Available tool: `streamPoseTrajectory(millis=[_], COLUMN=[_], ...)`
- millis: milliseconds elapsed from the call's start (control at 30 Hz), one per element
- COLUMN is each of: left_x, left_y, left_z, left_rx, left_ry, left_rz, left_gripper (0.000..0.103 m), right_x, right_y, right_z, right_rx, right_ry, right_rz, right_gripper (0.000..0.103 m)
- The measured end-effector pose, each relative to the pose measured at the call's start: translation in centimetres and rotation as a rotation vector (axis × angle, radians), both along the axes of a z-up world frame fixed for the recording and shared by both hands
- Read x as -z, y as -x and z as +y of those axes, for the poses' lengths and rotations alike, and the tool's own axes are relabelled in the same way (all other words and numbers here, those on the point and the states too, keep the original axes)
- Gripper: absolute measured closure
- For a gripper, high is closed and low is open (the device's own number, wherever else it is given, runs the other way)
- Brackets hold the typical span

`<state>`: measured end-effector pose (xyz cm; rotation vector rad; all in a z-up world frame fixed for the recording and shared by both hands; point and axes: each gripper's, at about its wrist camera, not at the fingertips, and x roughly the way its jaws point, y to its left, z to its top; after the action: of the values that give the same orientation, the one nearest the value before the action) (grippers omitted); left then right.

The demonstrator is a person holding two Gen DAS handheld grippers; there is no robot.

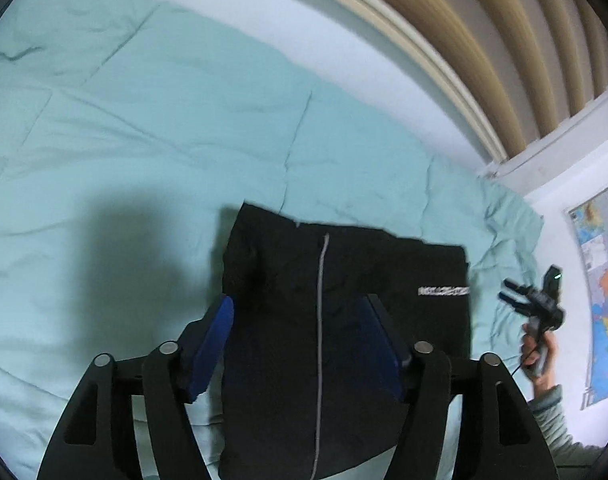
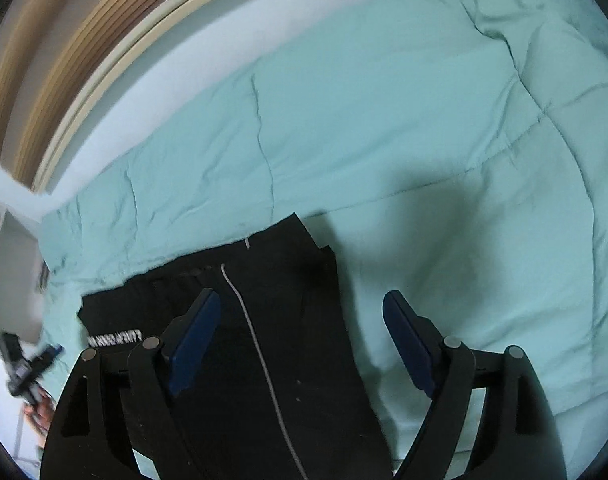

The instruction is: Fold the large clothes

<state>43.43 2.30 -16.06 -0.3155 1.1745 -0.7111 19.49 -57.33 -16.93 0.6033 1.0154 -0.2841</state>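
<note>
Black jacket (image 1: pixel 335 320) lying folded flat on green quilt (image 1: pixel 144 140), grey zip line down middle

Left claw (image 1: pixel 300 344) and right claw (image 2: pixel 300 344) both spread wide, holding nothing, hovering over cloth

Next fold: grab two corners, lift together, lay edges even, pat flat

White writing on chest too blurry to read

Probably bedroom: quilted bedspread (image 1: pixel 152 128)

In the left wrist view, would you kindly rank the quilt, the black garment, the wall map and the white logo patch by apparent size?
1. Quilt
2. Black garment
3. Wall map, cut off at the frame edge, so its full size is unsure
4. Logo patch
</note>
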Motion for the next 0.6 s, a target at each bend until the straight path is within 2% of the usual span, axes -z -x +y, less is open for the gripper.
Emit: streamPoseTrajectory(millis=[67, 233, 400, 600], left_x=[0.2, 3.2, 5.6, 7.6], left_y=[-0.3, -1.7, -3.4, -5.4], left_z=[0.1, -1.7, -3.1, -3.6], left_rx=[-0.018, -0.023, -0.026, -0.036], left_ry=[0.018, -0.039, -0.079, -0.055], left_rz=[-0.005, 0.012, 0.007, 0.051], left_gripper=[0.028, 0.028, 0.028, 0.028], right_x=[0.4, 2.6, 4.2, 5.7], right_y=[-0.8, -3.6, -4.9, -6.1], right_z=[1.0, 2.6, 2.1, 1.7], right_rx=[-0.046, -0.163, -0.214, -0.255], right_ry=[0.059, 0.185, 0.171, 0.151], right_rz=[0.019, 0.026, 0.013, 0.000], right_gripper=[0.018, 0.018, 0.018, 0.018])
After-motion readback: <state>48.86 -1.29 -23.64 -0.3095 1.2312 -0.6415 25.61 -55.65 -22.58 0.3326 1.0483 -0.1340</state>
